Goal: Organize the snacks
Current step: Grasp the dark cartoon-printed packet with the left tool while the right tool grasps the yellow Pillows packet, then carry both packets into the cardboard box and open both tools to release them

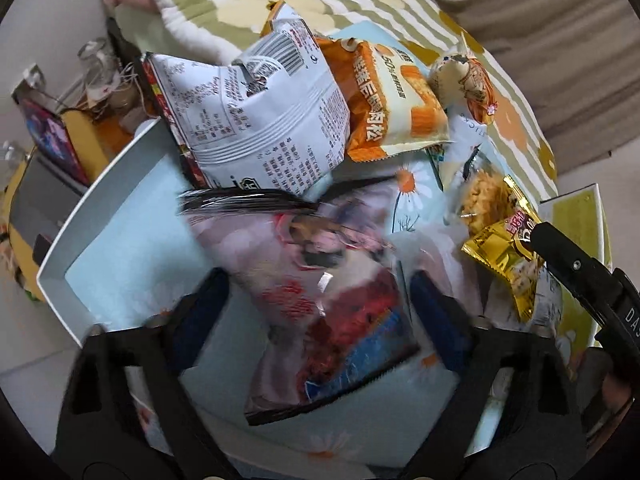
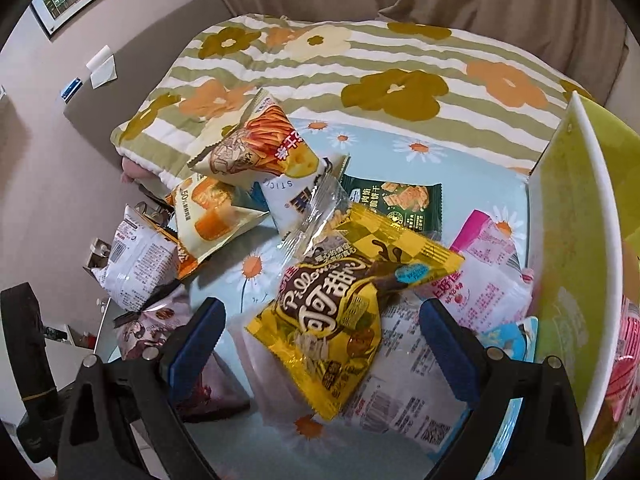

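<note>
Sorting has barely begun: snacks lie heaped on the bed, left gripper (image 1: 320,300) jaws spread astride the pink bag (image 1: 320,280), right gripper (image 2: 320,332) jaws spread around the yellow bag (image 2: 340,312), bin (image 2: 576,240) at 3 o'clock.

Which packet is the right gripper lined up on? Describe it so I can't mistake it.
On the pale blue daisy-print cloth, look in front of the white tray wall on the right. The shiny yellow and brown foil snack bag lies between the open right gripper's blue fingers, atop white and pink packets; it alone is golden.
</note>
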`<state>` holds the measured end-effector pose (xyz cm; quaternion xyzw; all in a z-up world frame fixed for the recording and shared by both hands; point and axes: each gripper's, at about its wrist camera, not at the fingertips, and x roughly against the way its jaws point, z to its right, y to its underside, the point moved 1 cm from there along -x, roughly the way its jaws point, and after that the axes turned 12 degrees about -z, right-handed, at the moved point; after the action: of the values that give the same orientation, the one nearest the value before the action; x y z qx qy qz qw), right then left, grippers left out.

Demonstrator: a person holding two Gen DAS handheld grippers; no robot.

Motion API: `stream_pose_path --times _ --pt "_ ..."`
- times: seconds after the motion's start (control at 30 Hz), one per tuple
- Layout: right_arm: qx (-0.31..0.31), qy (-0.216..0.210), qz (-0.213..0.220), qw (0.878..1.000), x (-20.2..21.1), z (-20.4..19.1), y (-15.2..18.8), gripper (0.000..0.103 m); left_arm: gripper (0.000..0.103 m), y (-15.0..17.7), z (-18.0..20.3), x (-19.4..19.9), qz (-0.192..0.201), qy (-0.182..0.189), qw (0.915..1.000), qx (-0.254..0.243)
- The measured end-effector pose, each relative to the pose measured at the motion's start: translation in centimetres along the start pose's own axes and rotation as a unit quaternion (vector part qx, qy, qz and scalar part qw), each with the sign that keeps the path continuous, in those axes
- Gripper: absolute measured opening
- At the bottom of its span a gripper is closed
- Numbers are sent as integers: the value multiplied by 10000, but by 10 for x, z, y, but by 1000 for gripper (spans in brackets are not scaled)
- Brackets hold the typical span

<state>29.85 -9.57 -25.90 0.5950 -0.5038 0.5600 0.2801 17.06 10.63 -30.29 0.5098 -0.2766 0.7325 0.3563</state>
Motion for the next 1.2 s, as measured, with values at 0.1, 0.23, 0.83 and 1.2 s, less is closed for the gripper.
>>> stream_pose_path --times 0.1,0.23,0.83,1.2 --pt "-43 -44 -64 10000 -5 5 -4 97 73 0 2 -2 -1 28 10000 2" --pt "-163 -97 -191 9996 -14 12 -7 97 60 1 4 -2 -16 20 10000 -87" --pt "-280 -553 -530 9967 -40 23 -12 70 55 15 -4 20 142 39 9999 3" --pt "-274 -585 -165 9978 -17 23 2 59 55 26 4 47 419 77 9985 -331"
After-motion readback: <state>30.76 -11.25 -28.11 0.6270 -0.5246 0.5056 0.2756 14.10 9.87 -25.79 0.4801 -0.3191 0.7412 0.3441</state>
